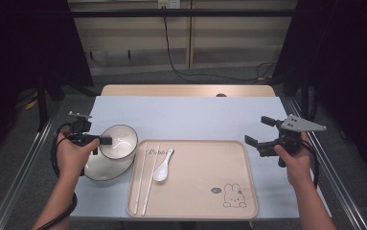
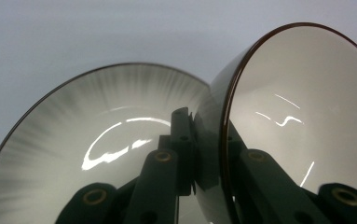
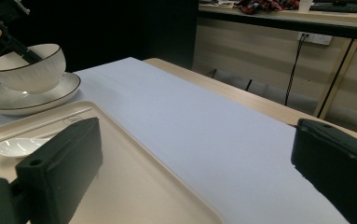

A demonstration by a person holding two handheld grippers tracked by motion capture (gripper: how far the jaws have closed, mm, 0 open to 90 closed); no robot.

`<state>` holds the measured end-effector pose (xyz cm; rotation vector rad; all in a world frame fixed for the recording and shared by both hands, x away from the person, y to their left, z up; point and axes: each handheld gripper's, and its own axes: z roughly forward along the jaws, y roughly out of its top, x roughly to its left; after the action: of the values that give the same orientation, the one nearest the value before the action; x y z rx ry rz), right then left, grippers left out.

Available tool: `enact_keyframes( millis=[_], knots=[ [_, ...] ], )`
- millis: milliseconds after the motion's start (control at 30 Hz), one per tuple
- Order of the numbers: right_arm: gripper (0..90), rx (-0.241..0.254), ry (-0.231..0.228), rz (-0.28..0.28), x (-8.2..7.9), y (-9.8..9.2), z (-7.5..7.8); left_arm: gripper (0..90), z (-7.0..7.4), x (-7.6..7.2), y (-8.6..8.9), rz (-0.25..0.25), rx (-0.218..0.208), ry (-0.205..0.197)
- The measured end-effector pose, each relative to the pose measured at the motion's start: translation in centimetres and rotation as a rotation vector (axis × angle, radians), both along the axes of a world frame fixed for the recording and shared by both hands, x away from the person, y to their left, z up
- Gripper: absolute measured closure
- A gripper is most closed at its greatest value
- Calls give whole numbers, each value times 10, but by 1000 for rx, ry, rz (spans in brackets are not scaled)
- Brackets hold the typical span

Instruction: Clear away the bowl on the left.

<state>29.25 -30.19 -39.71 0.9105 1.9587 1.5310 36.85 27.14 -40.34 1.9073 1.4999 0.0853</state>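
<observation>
The left gripper (image 1: 105, 141) clamps the rim of the bowl (image 1: 120, 140), one jaw inside and one outside, holding it just above the plate (image 1: 99, 168) left of the tray (image 1: 195, 191). Keeping the bowl level should stop it from swinging or slipping. The right gripper (image 1: 259, 134) waits open and empty beyond the tray's right edge.
</observation>
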Motion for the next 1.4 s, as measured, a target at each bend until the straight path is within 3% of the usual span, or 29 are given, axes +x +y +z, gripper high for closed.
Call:
enact_keyframes(
  millis=[67,167,467,800,1133,1400],
  knots=[
    [17,1,2,0,0,0,0,824,1,-1,-8,7,-17,-25],
    [18,-1,3,-6,0,-1,0,825,2,-1,-16,-23,-30,-48],
    [17,-4,0,-5,0,-1,1,825,3,-5,-50,-97,-67,-80],
    [17,-1,5,1,0,-1,0,825,0,-9,-85,-205,-101,-71],
    [17,-1,3,-2,0,0,0,825,-3,-15,-115,-291,-101,-54],
    [17,1,6,-2,0,0,-1,825,-5,-21,-130,-350,-97,-36]
  ],
)
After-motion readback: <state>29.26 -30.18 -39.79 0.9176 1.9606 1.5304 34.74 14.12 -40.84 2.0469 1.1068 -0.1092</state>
